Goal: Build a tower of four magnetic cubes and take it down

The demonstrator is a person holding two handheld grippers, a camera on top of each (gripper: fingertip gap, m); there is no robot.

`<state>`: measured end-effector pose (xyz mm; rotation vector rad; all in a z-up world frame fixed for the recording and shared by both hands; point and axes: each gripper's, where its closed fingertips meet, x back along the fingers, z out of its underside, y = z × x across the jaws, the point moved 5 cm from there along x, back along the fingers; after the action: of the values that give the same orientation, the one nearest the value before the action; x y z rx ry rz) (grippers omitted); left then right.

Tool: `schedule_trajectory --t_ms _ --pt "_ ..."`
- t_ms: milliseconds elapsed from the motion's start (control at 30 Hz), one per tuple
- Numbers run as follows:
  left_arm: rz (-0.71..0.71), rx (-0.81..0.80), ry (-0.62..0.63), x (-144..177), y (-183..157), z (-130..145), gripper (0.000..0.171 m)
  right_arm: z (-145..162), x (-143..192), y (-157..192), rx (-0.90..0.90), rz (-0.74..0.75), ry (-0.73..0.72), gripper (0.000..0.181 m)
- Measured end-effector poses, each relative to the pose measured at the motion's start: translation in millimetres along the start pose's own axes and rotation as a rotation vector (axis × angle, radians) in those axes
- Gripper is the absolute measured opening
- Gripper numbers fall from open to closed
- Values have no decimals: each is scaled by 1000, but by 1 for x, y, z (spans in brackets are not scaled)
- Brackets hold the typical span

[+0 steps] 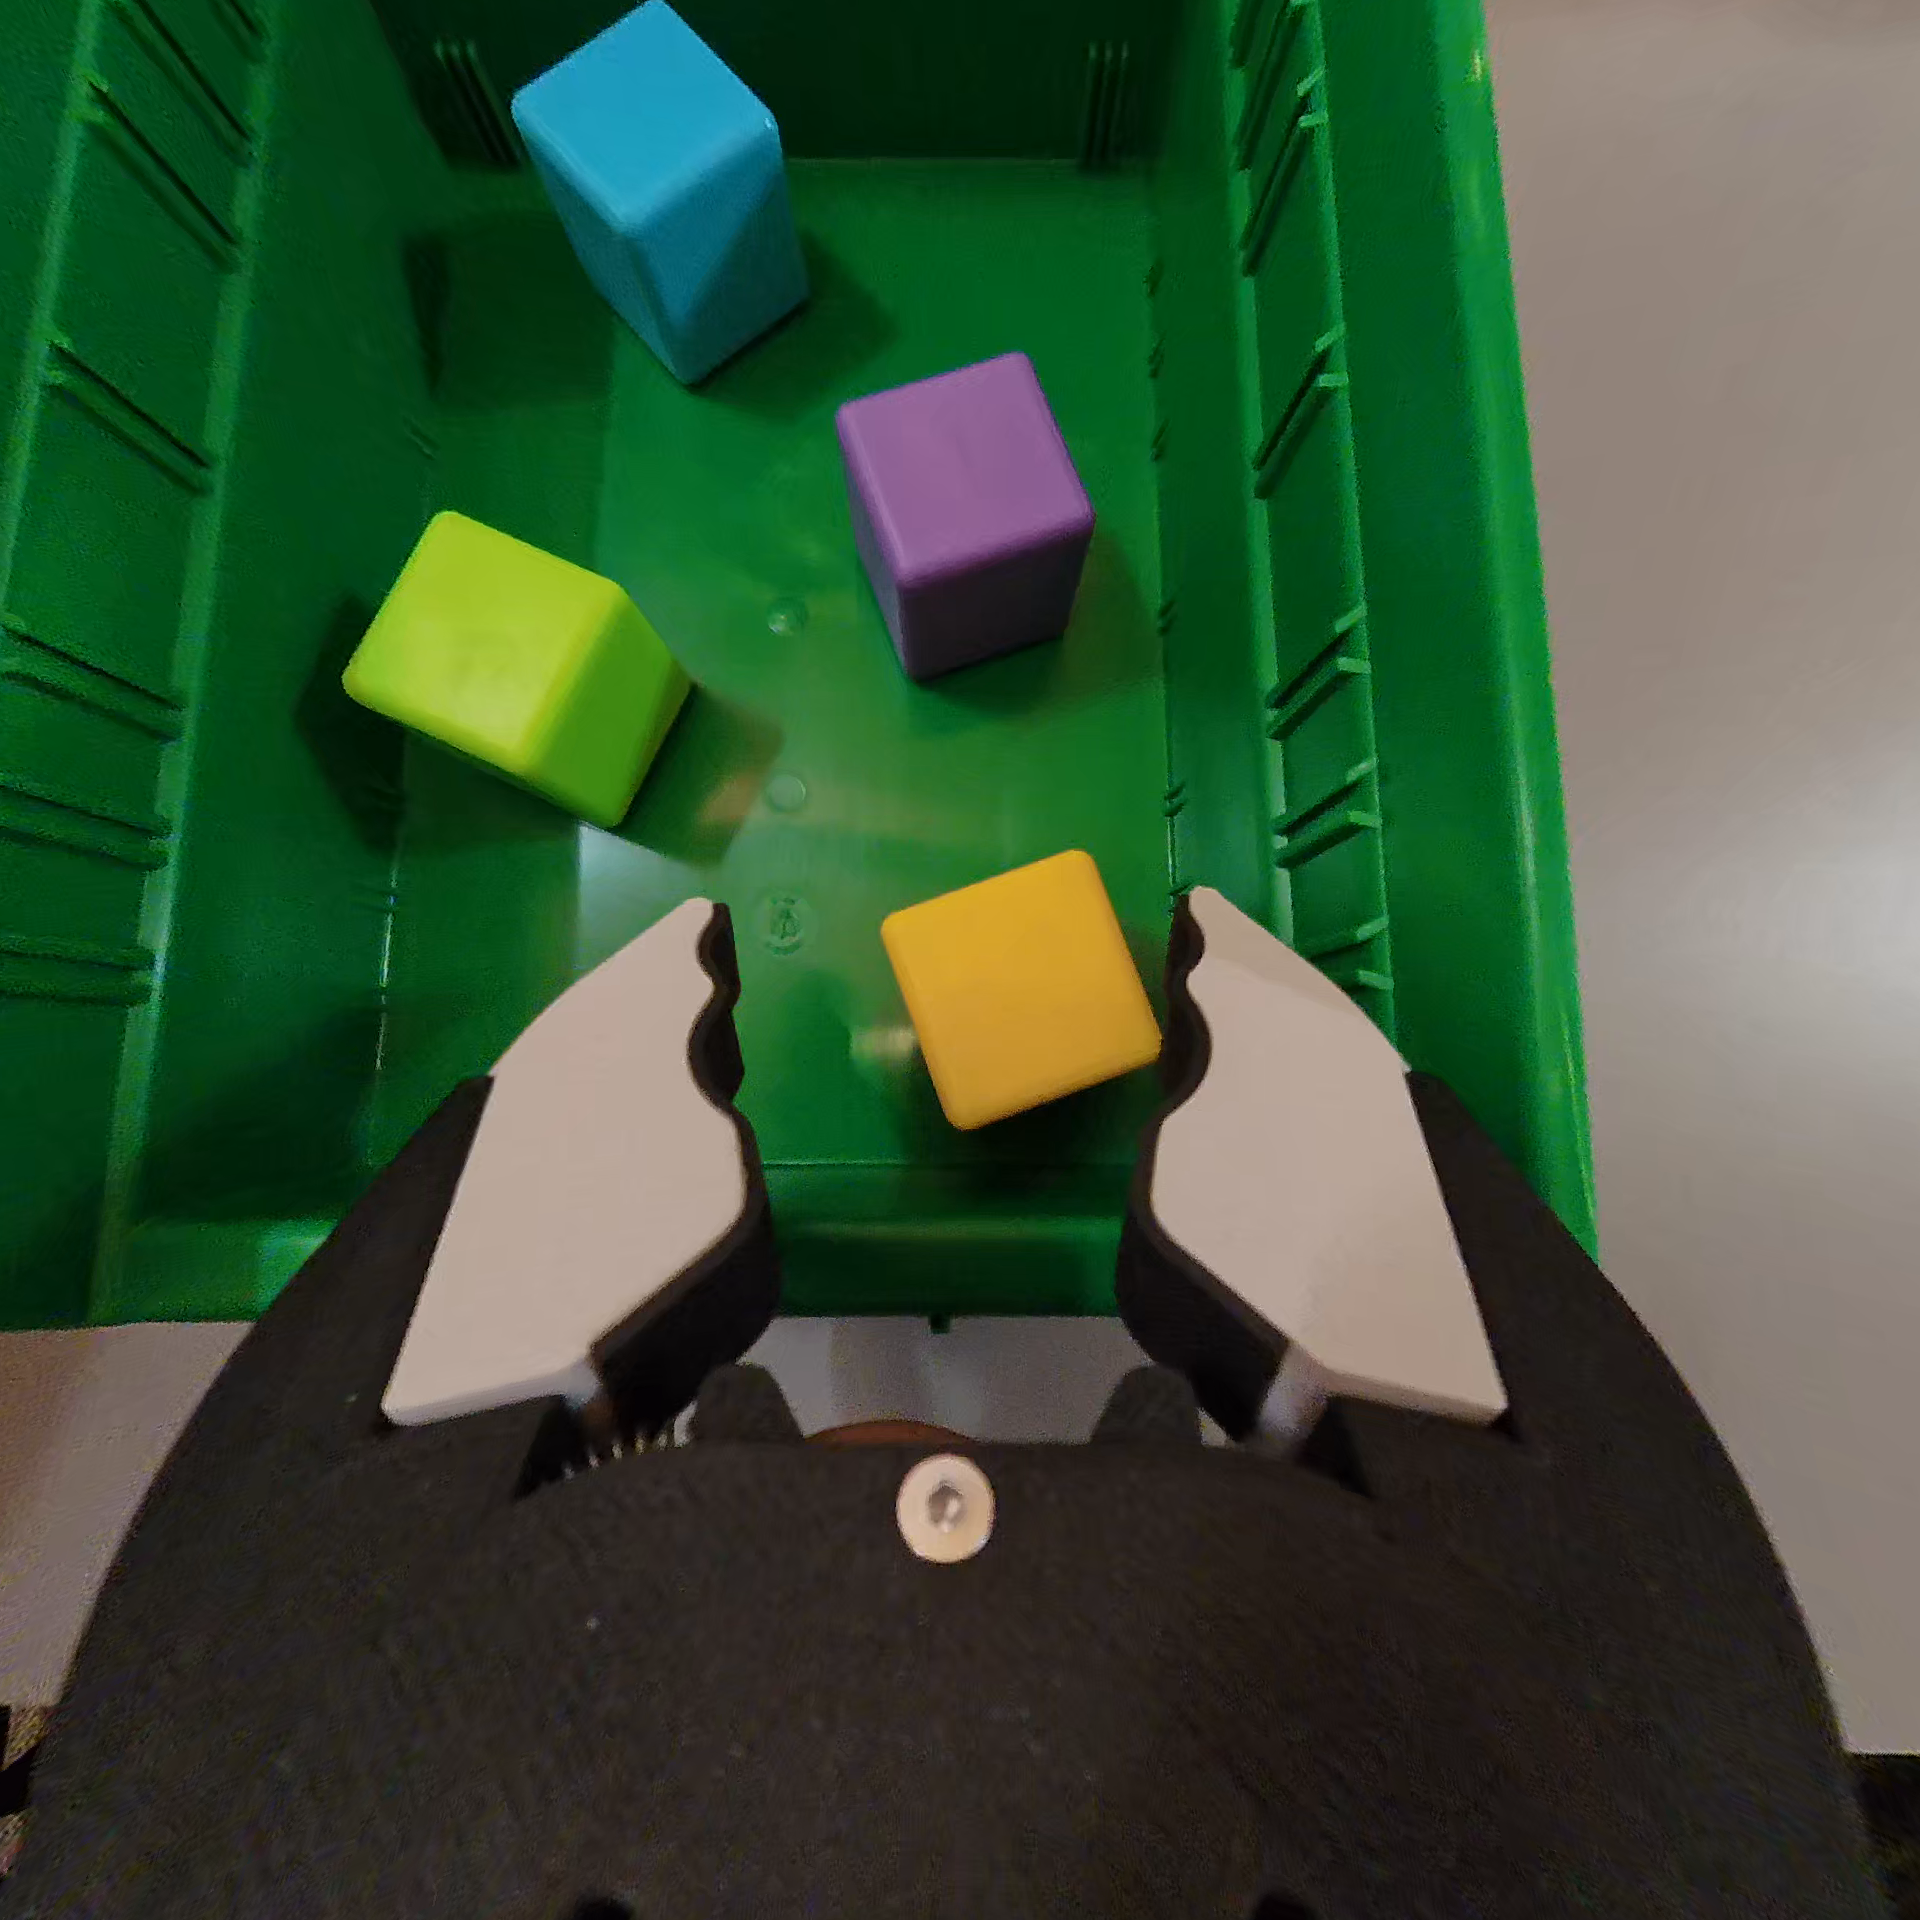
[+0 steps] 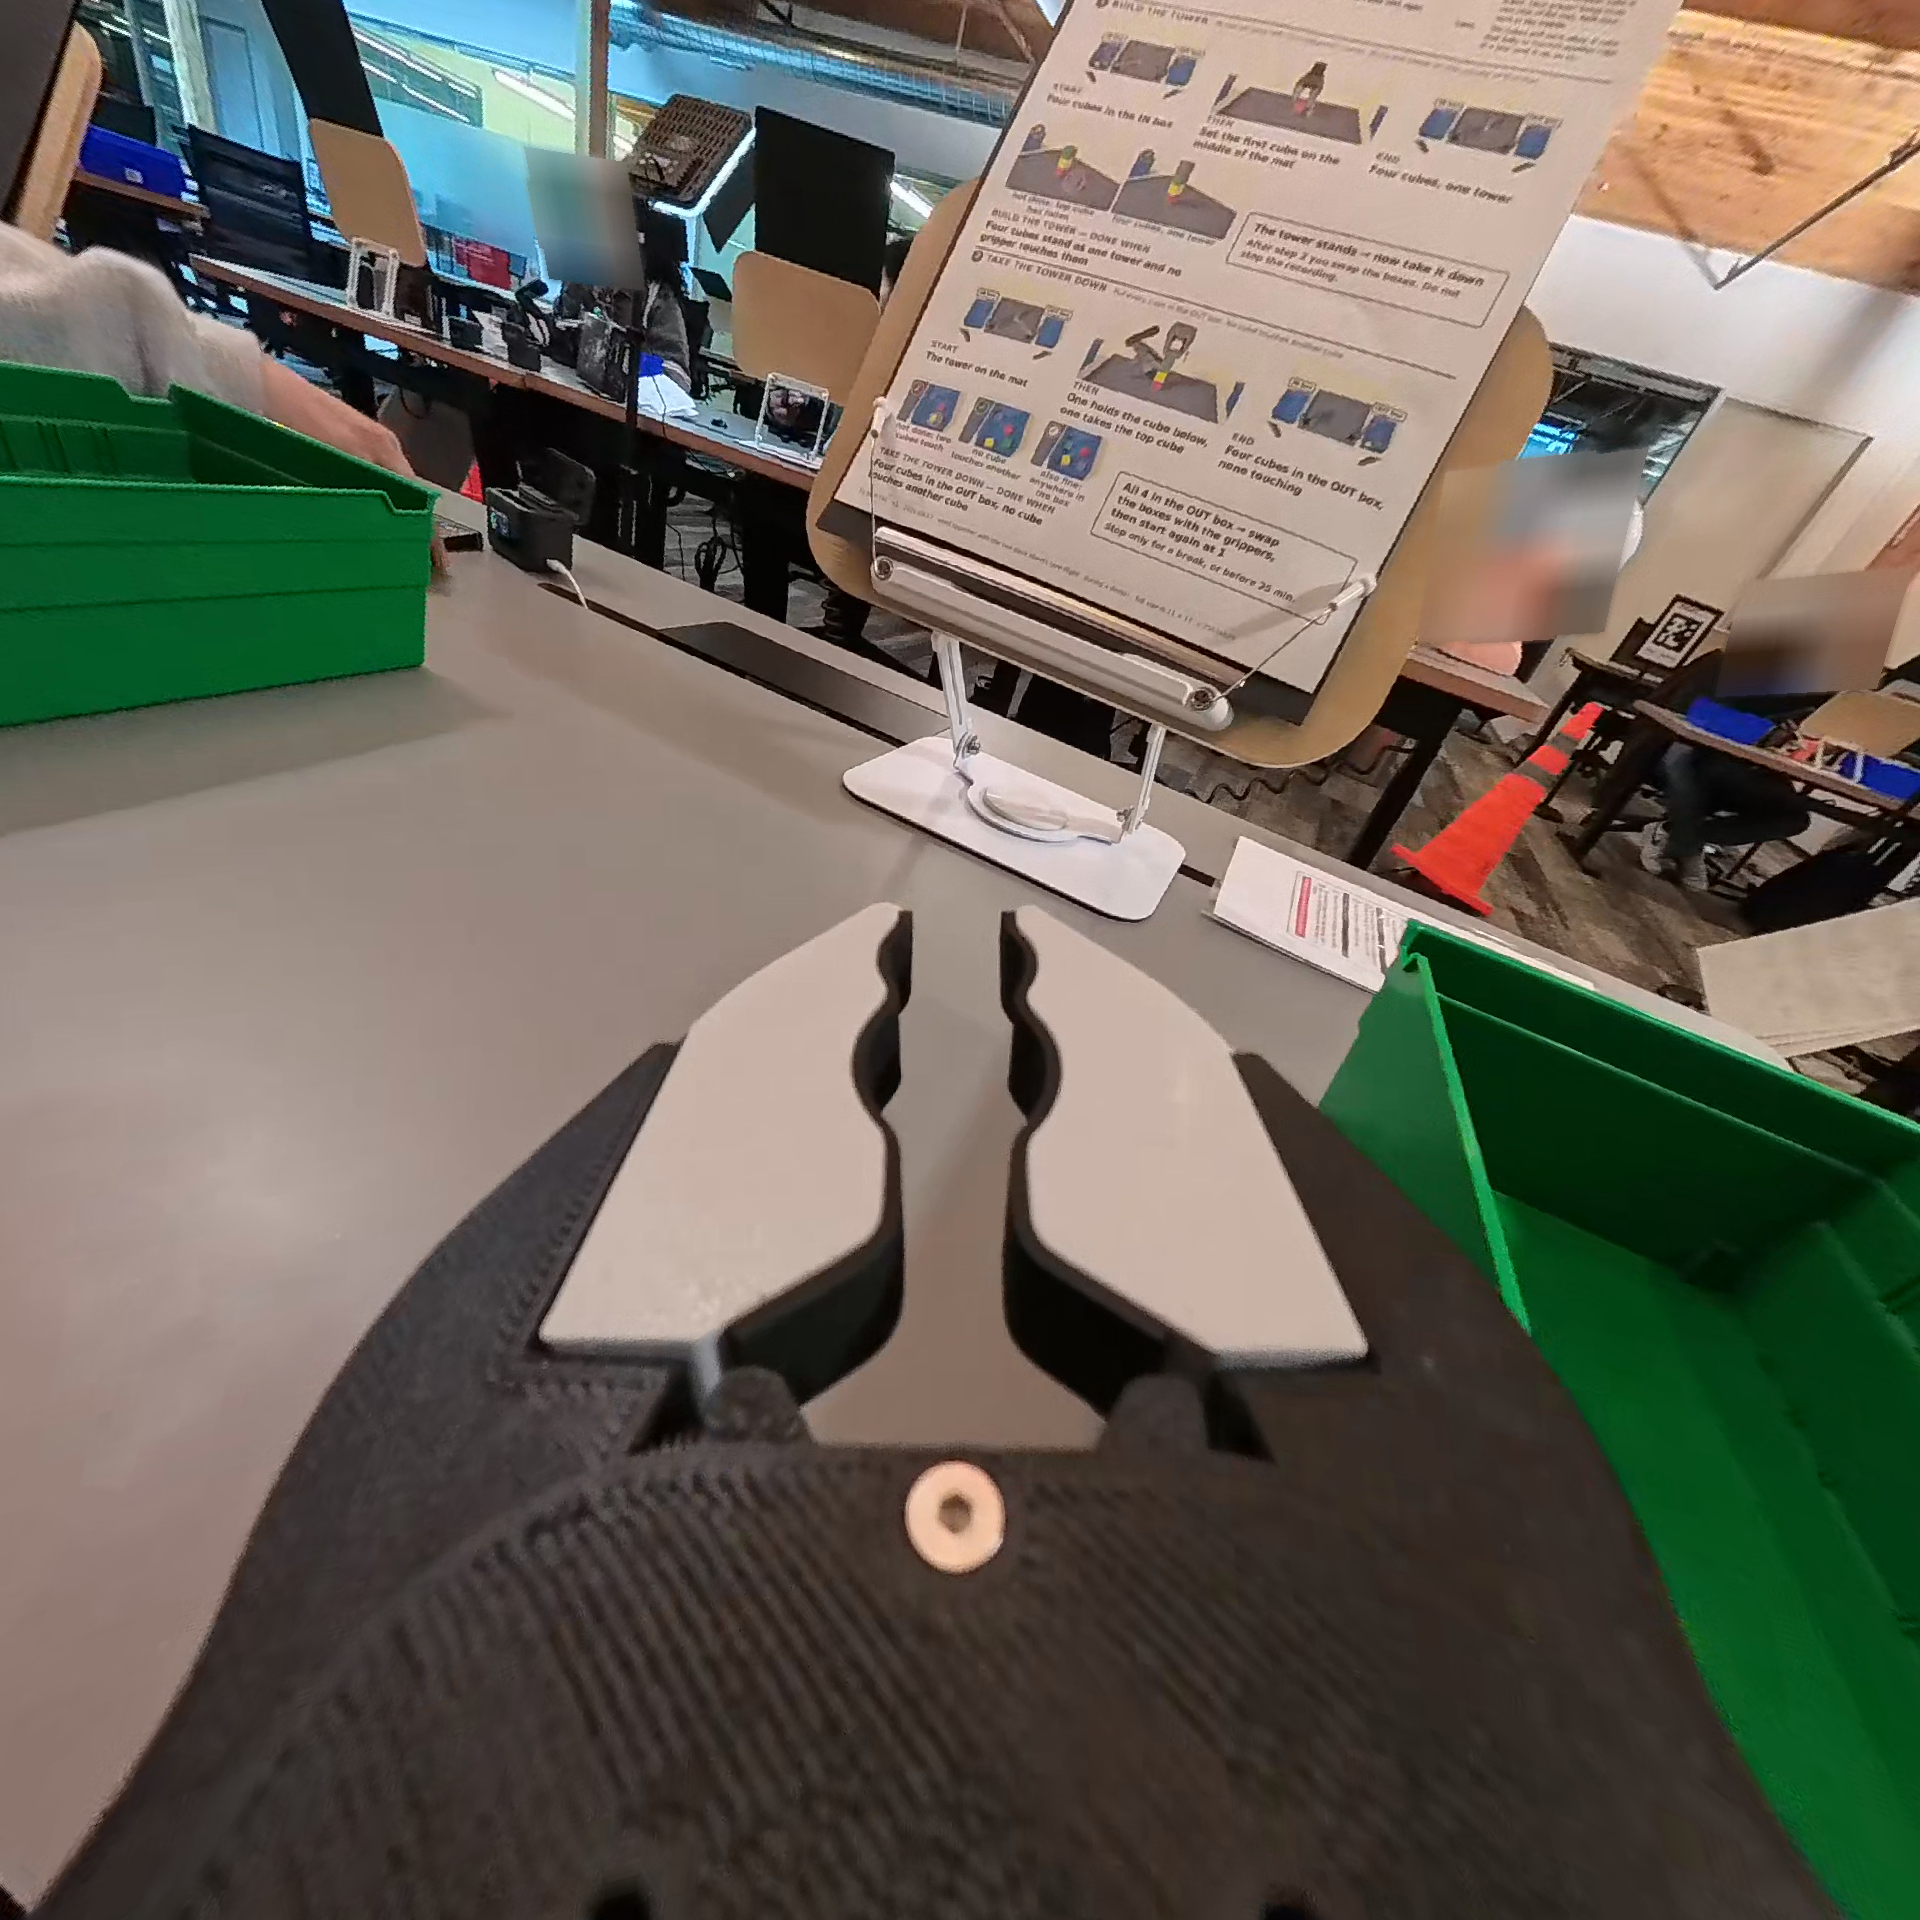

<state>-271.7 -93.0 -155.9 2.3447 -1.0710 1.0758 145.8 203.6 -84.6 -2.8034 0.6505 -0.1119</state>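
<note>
Grey bench [image 2: 312, 935] up front, long tables [image 2: 582, 364] with gear behind, carpeted floor with an orange traffic cone [image 2: 1486, 821], white wall [image 2: 1662, 312] at right, wooden ceiling [image 2: 1766, 104] overhead, bright windows [image 2: 457, 83] far left, daylight-lit open workshop.

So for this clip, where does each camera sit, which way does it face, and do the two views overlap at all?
Left wrist view: sits on the left gripper, looking down into a green bin with blue, purple, lime and yellow cube; its own open fingers show, nearest the yellow one.
Right wrist view: sits on the right gripper, facing across the grey table toward an instruction sheet on a stand; its own fingers show, slightly apart, empty.
Shared: green bins and the table surface; whether the same bin appears in both is unclear.
</note>
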Motion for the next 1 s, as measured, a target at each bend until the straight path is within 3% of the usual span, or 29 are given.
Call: schedule_trajectory --t_ms 200,367,633,1000 --pt "0 -3 26 -1 5 0 81 3 -2 3 15 -11 19 16" --pt "22 -36 55 0 6 -1 60 7 -3 1 1 -13 32 16" --pt "66 -72 133 -6 1 -4 50 9 -4 2 4 -17 43 16" --pt "3 -145 230 -6 1 -5 51 11 -5 3 25 -14 56 16"
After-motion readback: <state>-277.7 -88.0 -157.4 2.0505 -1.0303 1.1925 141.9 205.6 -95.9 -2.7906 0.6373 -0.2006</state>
